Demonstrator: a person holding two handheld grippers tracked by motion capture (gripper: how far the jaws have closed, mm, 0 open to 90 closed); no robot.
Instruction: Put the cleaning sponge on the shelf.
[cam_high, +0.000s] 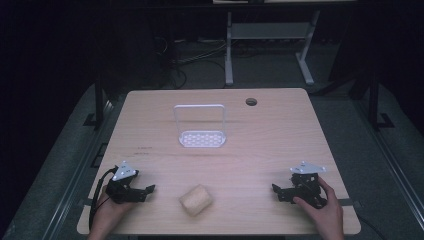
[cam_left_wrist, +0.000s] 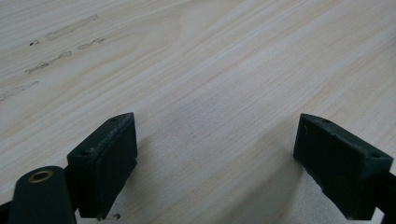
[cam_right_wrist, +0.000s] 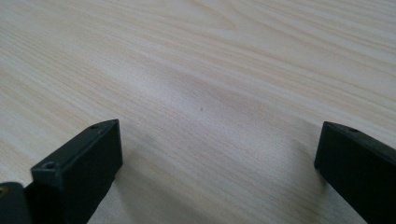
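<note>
Light wooden table (cam_high: 280, 130), white wire rack (cam_high: 201, 127) mid-table; tan roll (cam_high: 195, 199) near front edge

High view overhead; gripper views graze table (cam_high: 260, 145) (shared).

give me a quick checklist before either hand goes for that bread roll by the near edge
1. Left tongs open, nothing between the jaws: ok.
2. Right tongs open, nothing between the jaws: ok.
3. Bread roll lies free on the table, apart from both tongs: ok.
4. White wire rack stands upright farther back, with nothing in it: ok.
5. Bare wood between the roll and the rack, nothing in the way: ok.
6. How soft the roll is, and how hard to squeeze it: cannot tell.
</note>
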